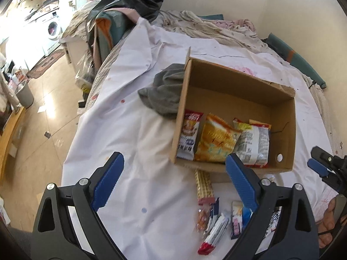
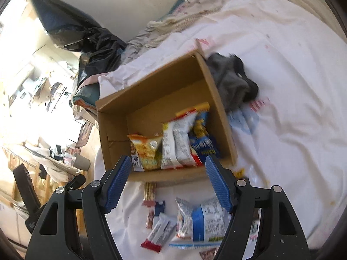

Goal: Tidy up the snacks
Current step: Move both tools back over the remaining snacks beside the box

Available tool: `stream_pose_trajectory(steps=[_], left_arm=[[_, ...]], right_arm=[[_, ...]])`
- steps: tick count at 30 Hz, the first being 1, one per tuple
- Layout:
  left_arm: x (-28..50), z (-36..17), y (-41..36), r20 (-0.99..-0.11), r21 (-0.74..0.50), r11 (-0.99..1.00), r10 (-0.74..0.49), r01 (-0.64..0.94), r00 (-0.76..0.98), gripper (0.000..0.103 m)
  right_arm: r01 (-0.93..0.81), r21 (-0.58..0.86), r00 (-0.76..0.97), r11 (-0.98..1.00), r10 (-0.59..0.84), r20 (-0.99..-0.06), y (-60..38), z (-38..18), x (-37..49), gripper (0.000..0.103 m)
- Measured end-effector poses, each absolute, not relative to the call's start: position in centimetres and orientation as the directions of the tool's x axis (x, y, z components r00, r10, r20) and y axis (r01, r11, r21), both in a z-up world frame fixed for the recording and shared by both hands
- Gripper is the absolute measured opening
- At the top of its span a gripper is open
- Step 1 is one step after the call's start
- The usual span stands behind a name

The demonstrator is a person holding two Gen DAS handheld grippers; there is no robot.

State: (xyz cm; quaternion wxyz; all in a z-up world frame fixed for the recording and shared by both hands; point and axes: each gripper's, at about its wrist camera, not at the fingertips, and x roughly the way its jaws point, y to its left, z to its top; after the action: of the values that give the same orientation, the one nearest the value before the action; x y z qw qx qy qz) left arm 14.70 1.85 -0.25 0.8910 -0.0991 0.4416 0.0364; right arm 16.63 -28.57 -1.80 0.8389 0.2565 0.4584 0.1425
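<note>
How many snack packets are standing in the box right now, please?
4 in a row along the box's near wall: a red-white packet, an orange one, a white one, and a blue one. More may be hidden.

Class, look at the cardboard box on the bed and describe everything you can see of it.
The cardboard box is plain brown corrugated card, open-topped, with one flap standing up at a corner and a round hole in one wall. It rests on the white sheet. Several snack packets stand in a row against its near wall; the rest of its floor is bare. A grey cloth lies against one side.
</note>
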Motion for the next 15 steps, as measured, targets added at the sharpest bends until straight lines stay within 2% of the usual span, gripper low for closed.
stream_pose_trajectory(steps=[9, 15], left_arm=[[12.6, -1.9, 2.3, -0.835, -0.171, 0.970, -0.051, -0.171, 0.548, 0.093], [12.0, -4.3, 1.3, -0.881, -0.144, 0.978, -0.058, -0.148, 0.469, 0.093]], right_arm=[[0.138, 0.618, 0.514, 0.774, 0.477, -0.713, -31.5, -4.0, 14.2, 0.074], [0.100, 0.538, 0.478, 0.837, 0.434, -0.764, -31.5, -4.7, 12.9, 0.074]])
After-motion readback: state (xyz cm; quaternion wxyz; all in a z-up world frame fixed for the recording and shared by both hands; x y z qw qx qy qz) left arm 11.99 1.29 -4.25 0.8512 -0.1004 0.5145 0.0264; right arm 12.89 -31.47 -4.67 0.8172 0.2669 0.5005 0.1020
